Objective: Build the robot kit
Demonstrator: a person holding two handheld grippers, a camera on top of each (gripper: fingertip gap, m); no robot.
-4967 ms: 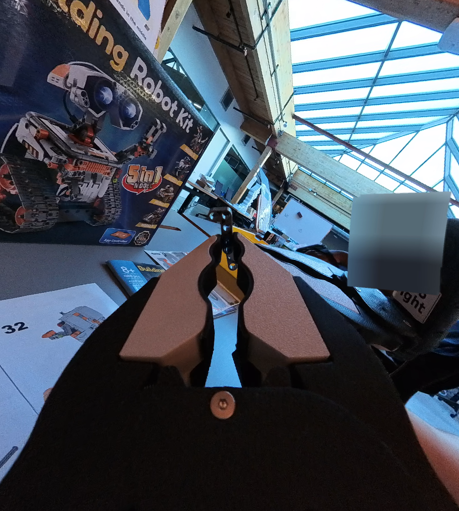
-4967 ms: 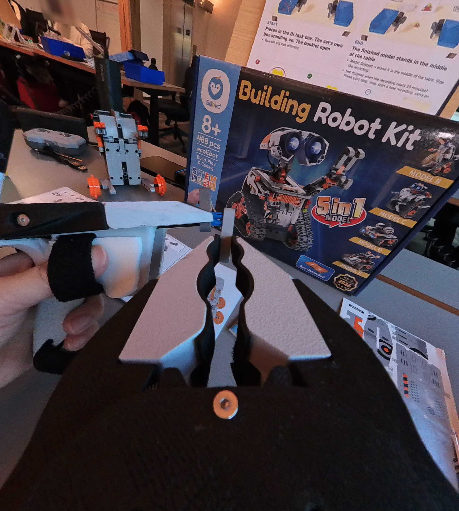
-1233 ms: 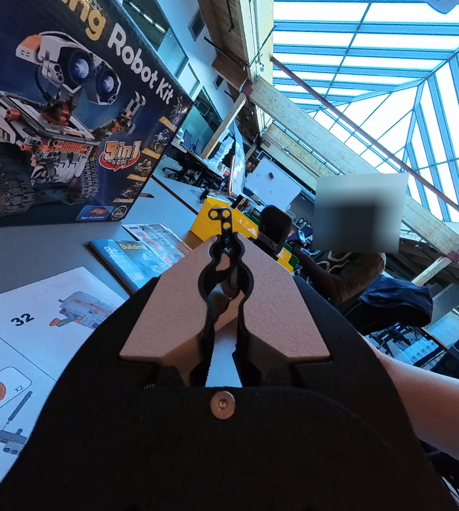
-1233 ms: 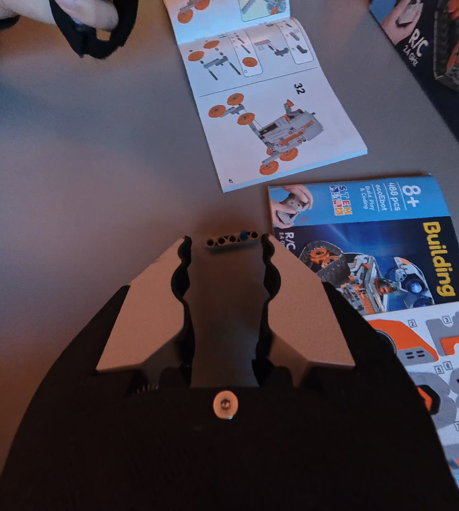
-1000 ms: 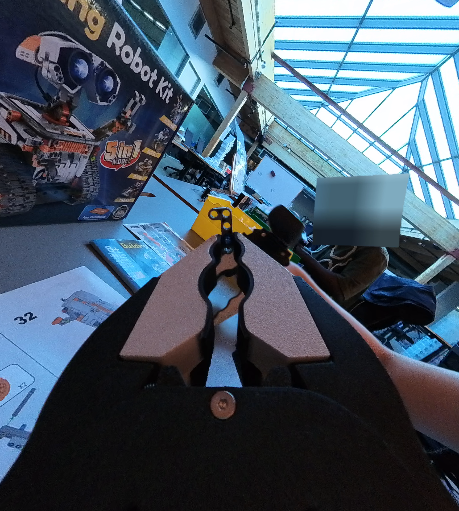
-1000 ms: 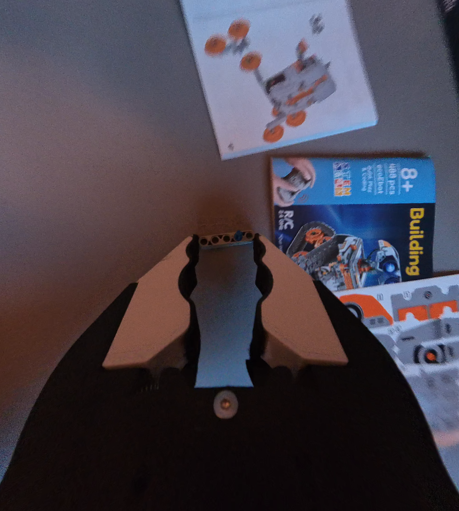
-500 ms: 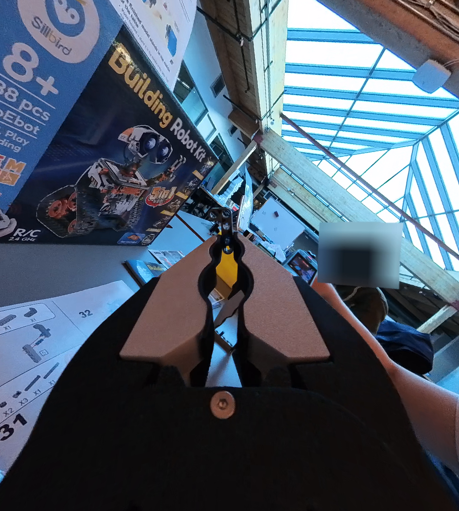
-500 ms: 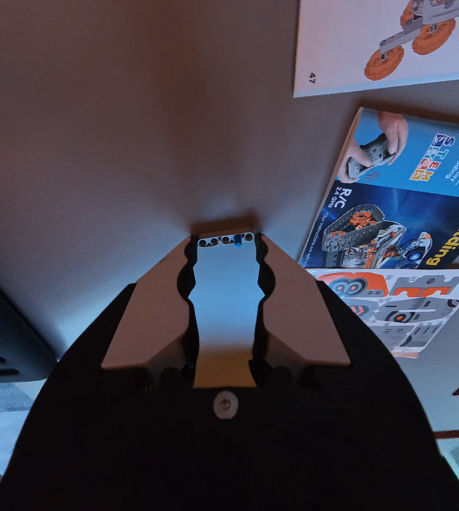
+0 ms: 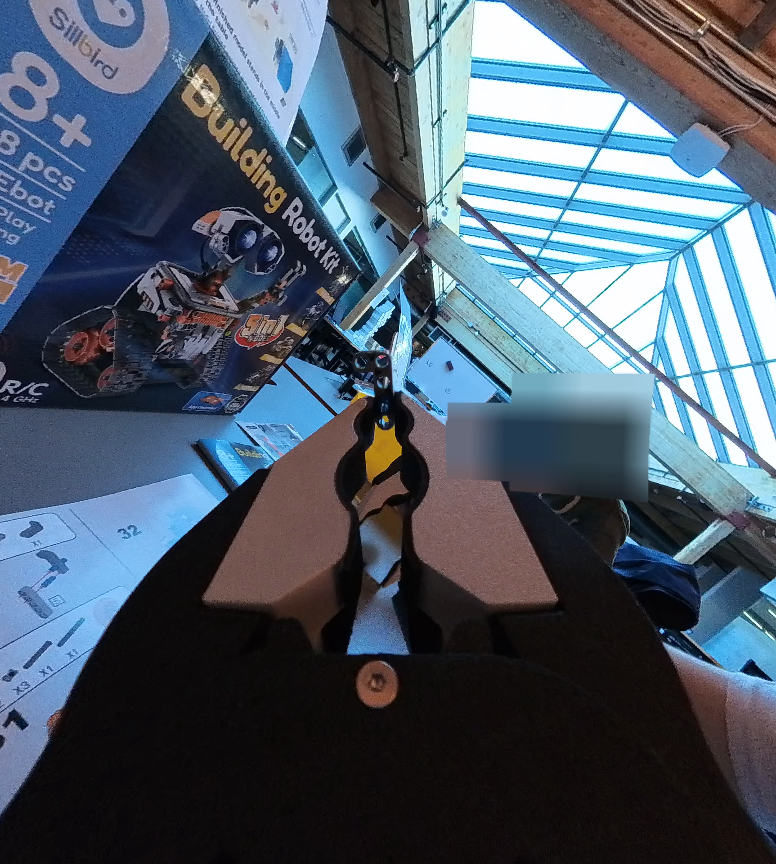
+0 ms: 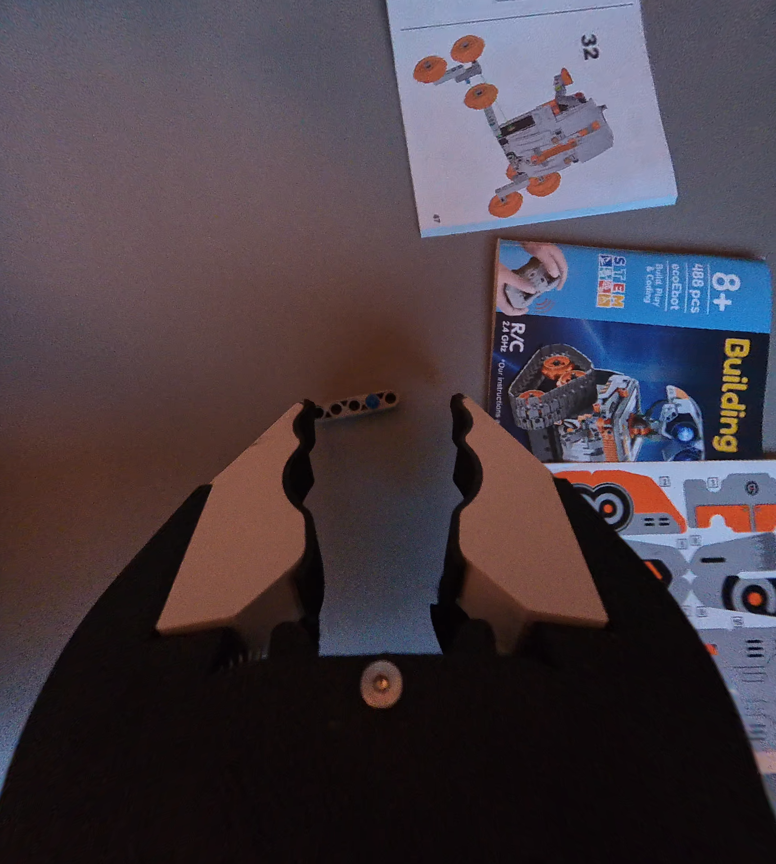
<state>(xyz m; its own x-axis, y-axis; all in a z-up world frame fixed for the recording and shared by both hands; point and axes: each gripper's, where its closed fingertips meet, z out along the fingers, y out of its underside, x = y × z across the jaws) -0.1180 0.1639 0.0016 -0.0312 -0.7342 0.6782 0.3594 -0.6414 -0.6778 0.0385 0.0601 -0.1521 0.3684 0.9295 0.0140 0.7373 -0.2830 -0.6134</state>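
Observation:
My left gripper (image 9: 382, 406) is shut on a small black angled beam (image 9: 379, 374) with holes, which sticks up past the fingertips and is held above the grey table (image 9: 49, 449). My right gripper (image 10: 380, 406) is open and points down at the table (image 10: 143, 234). A short grey beam (image 10: 358, 405) with a blue pin in one hole lies flat on the table just beyond the fingertips, its left end close to the left fingertip. Nothing is between the right jaws.
A large dark blue kit box (image 9: 152, 262) stands at the back left. An open instruction booklet (image 10: 535, 117) also shows in the left wrist view (image 9: 49, 584). A blue booklet (image 10: 629, 350) and a sticker sheet (image 10: 703, 561) lie to the right. A yellow bin (image 9: 381, 449) and a person's forearm (image 9: 750, 729) are beyond. There is about 25 cm between the tips of the two grippers.
The right gripper has opened wide and let go of the grey beam, which now lies on the table. The left gripper stays shut on the black beam and has tilted slightly.

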